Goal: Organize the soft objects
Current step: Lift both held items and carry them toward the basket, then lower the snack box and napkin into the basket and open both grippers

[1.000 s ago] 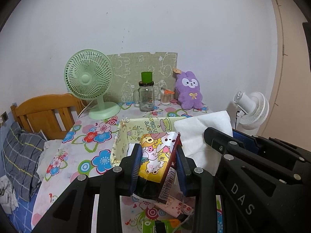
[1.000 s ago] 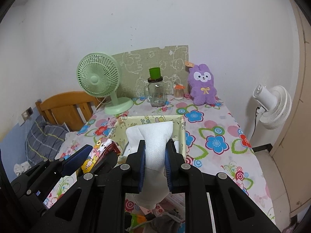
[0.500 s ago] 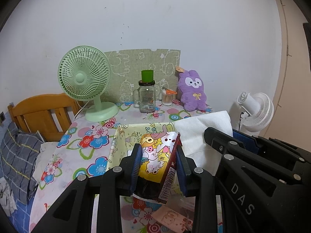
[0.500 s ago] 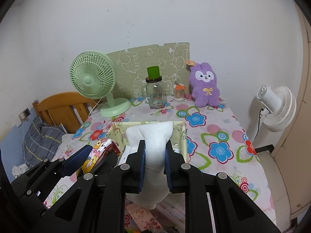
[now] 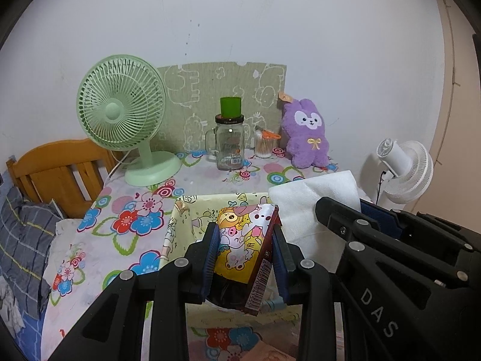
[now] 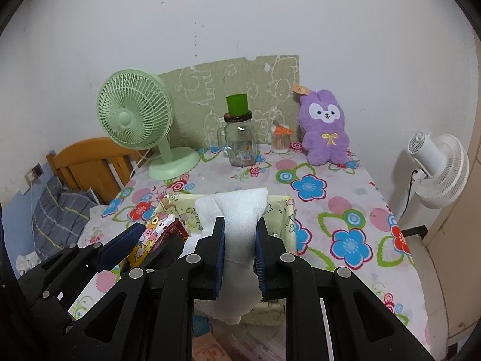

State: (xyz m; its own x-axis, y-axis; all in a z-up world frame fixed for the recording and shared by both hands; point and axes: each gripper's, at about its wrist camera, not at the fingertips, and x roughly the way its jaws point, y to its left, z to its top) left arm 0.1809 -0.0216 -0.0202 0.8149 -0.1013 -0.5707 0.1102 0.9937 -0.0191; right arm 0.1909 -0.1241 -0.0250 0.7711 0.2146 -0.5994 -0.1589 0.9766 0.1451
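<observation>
Counting from my seat: one box (image 5: 176,234) on the flowered table (image 6: 345,210), two fans, green (image 5: 120,114) and white (image 5: 405,174), one jar (image 5: 229,141) with a green cup (image 5: 230,106) on it, one plush rabbit (image 5: 306,132). My left gripper (image 5: 245,258) is pinched narrow on a cartoon packet (image 5: 240,240), pads pressing both its sides. My right gripper (image 6: 240,249) is squeezed almost closed on a white tissue pack (image 6: 237,210), which bulges above and below the pads. Both packs hang over the box, side by side, the packet left of the tissue pack.
</observation>
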